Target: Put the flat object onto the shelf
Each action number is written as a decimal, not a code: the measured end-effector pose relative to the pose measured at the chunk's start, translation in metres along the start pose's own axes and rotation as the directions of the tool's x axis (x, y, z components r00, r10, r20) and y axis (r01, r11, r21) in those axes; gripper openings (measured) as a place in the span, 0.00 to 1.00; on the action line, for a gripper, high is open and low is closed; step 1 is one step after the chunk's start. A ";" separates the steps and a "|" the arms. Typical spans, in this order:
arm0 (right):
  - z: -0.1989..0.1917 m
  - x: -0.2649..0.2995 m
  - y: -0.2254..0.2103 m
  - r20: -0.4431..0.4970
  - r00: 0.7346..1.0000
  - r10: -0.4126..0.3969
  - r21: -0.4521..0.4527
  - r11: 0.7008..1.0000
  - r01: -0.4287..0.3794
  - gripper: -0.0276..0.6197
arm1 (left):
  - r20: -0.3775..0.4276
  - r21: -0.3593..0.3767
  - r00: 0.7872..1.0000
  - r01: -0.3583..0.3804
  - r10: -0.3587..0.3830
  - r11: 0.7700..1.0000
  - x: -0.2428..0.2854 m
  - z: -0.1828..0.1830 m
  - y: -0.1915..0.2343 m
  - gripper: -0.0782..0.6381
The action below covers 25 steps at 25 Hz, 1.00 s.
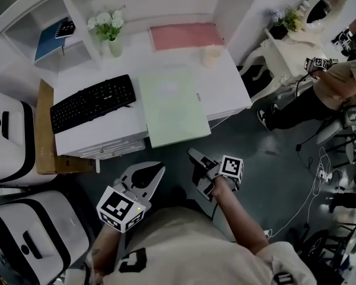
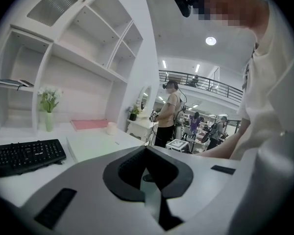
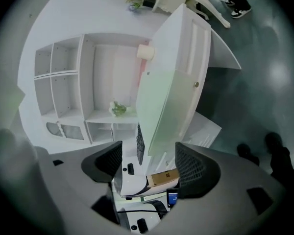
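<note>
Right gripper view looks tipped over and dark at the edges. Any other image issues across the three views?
Right gripper view: the camera is rolled, so the desk stands on edge; strong fisheye, black corners, blurry left edge. Left gripper view: fisheye bows the shelf unit, the ceiling lamp blooms, and the near foreground is soft. Head view: dim, flat light over a dark floor.

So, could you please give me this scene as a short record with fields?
Nearest flat object: light green folder on the white desk, overhanging its front edge
Nearby: black keyboard, pink folder, vase of flowers
Shelf: white, blue book in one compartment
Left tool: shut, empty, off the desk
Right tool: open, empty, off the desk
</note>
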State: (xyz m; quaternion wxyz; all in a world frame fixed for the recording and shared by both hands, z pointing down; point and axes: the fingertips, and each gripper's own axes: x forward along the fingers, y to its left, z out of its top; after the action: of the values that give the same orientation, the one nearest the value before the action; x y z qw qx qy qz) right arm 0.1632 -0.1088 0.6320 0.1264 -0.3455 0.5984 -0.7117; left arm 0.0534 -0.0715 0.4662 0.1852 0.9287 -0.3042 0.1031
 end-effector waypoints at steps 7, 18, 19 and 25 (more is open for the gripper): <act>0.022 0.023 -0.028 0.069 0.996 -0.055 0.066 0.997 0.050 0.59 | -0.013 -0.014 0.999 0.029 -0.029 0.999 0.001 -0.003 0.010 0.13; 0.060 0.046 -0.049 0.144 0.989 -0.020 0.134 0.991 0.000 0.66 | -0.050 -0.047 0.998 0.032 -0.035 0.998 -0.002 -0.018 0.022 0.13; 0.061 0.049 -0.051 0.138 0.990 -0.009 0.141 0.990 -0.010 0.66 | -0.052 -0.050 0.998 0.032 -0.034 0.998 -0.002 -0.018 0.022 0.13; 0.069 0.060 -0.058 0.160 0.985 0.066 0.159 0.983 -0.092 0.65 | -0.065 -0.058 0.998 0.009 -0.013 0.998 -0.007 -0.024 0.026 0.13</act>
State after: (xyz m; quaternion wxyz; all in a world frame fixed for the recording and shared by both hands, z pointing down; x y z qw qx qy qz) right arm 0.1775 -0.1827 0.7100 0.2290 -0.3638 0.5387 -0.7246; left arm 0.0304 -0.0775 0.4928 0.2223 0.9208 -0.2957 0.1234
